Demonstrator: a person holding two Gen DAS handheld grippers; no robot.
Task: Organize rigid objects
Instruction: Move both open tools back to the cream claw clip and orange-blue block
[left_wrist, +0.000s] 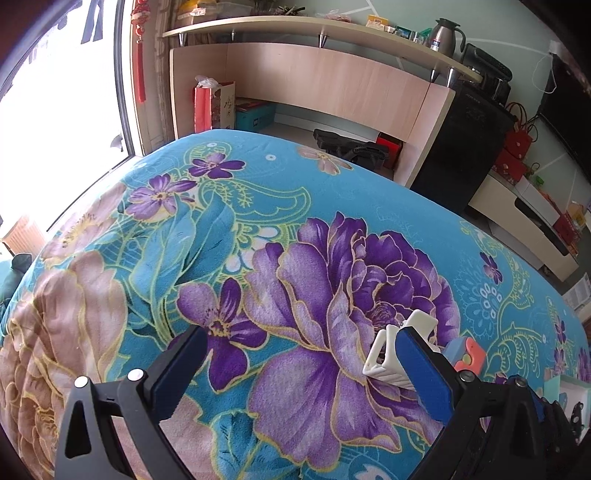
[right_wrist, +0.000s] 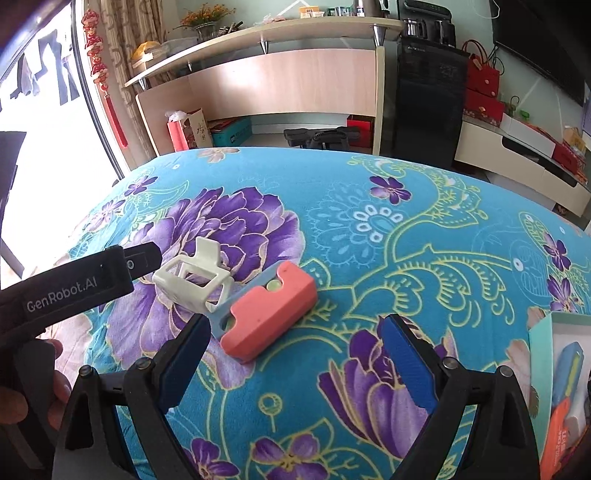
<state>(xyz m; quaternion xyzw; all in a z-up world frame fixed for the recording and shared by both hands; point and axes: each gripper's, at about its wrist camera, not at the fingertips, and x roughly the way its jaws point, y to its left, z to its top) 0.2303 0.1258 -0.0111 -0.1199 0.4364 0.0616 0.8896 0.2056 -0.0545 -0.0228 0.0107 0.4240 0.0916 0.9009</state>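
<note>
A: Left to right, go. Left gripper (left_wrist: 295, 373) is over the floral blanket (left_wrist: 258, 229), jaws spread wide, nothing between them. Its right pad sits just beside the white plastic clip (left_wrist: 388, 354), looks like touching its side, can't say for sure.

B: Right-wrist view confirms: the left gripper (right_wrist: 144, 258) comes in from the left edge w/ its tip right at the white plastic clip (right_wrist: 195, 280). Clip's an open frame, lying tilted on the blanket.

A: And next to it?

B: Pink-and-blue block (right_wrist: 269, 314), touching the clip's right end, lying diagonal. In the left view only a corner of the pink-and-blue block (left_wrist: 467, 354) shows behind the pad.

A: Right gripper?

B: Right gripper (right_wrist: 295, 362), wide open too, holding nothing. Block lies just ahead of the fingertips, nearer the left pad, not between the pads yet.

A: Far right?

B: Teal-edged box (right_wrist: 543, 354) at the frame edge, w/ an orange item and a blue one inside. That's prob the destination, my guess only.

A: So the step?

B: I'd call it approach, pre-grasp. 2 loose items still out on the blanket, so sorting's not far along. Next move needs 1 gripper pushed fwd to straddle its piece, then closed. Block's diagonal, so the right gripper should prob turn to match its narrow side. Soft blanket, could sag under pressure.
</note>
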